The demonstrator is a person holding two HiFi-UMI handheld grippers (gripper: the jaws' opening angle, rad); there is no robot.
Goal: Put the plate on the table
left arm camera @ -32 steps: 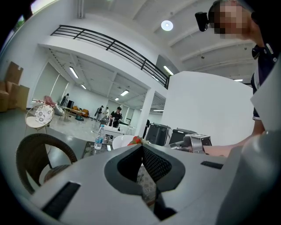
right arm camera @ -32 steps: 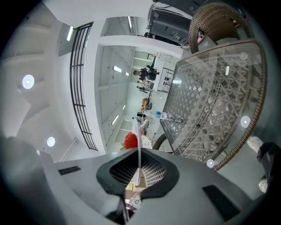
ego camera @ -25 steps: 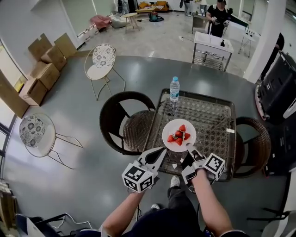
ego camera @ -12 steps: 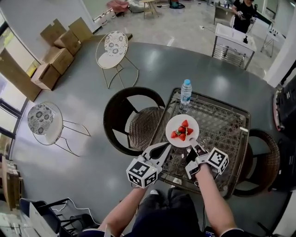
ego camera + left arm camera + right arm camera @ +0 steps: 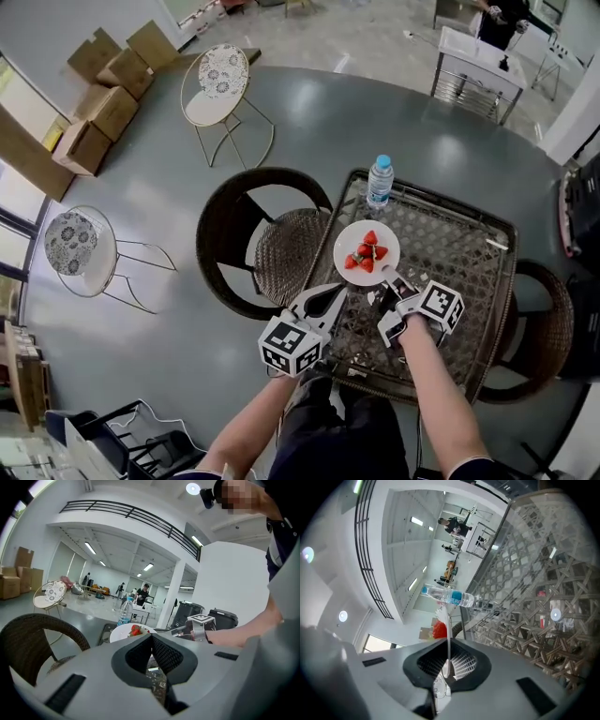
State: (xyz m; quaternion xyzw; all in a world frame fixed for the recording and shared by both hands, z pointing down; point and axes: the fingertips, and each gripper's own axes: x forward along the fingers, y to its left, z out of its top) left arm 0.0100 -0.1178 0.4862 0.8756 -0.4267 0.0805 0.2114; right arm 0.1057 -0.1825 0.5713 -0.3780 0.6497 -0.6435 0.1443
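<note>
At the table (image 5: 455, 251), right claw (image 5: 387, 278) clamped on plate (image 5: 348, 240) rim (strawberries (image 5: 367, 254) aboard), left claw (image 5: 335, 293) together.

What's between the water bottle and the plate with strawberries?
Only bare table, as the head view shows. The bottle stands apart from the plate, which the right gripper holds by its rim.

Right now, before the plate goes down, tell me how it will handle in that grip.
The plate looks rigid, so it likely won't flex. The right gripper pinches only its rim, so the weight probably levers against that grip and could sag or slip. The strawberries sit loose, so they may roll off if it tilts.
</note>
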